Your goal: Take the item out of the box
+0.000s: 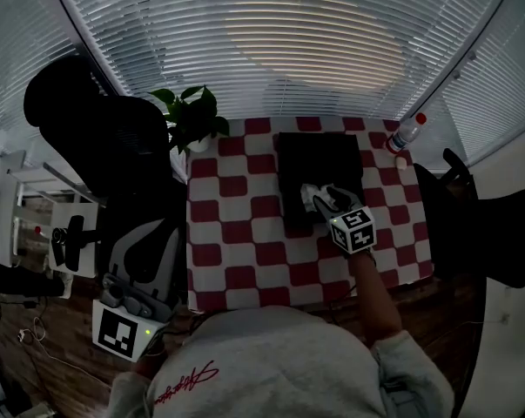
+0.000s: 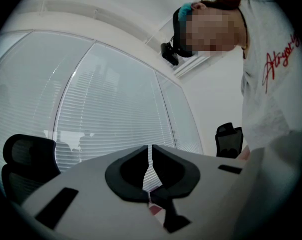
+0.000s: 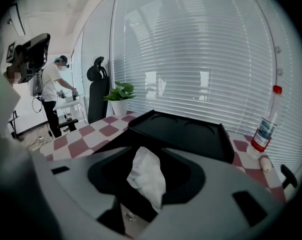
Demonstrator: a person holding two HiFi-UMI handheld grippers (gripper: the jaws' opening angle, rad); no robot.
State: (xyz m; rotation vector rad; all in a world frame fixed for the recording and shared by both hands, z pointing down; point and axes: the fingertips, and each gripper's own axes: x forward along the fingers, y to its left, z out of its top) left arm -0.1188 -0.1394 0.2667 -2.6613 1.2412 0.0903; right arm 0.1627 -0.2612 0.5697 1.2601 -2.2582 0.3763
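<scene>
A flat black box [image 1: 319,159] lies on the red-and-white checked table [image 1: 236,251], near its far edge. A crumpled white tissue [image 1: 311,196] rises from the box's near end. My right gripper [image 1: 330,200] reaches over that end. In the right gripper view the tissue [image 3: 146,176] stands upright between the jaws of the right gripper [image 3: 146,161]. They are spread wide around it, and I see no pad pressing on it. The box [image 3: 191,131] stretches away behind. My left gripper [image 1: 144,251] hangs off the table's left side; in the left gripper view this gripper [image 2: 151,169] is shut and empty.
A potted plant [image 1: 195,116] stands at the table's far left corner, a clear bottle with a red cap [image 1: 406,133] at the far right. A black office chair [image 1: 97,138] is left of the table, another [image 1: 480,216] right. A person [image 3: 50,99] stands far off.
</scene>
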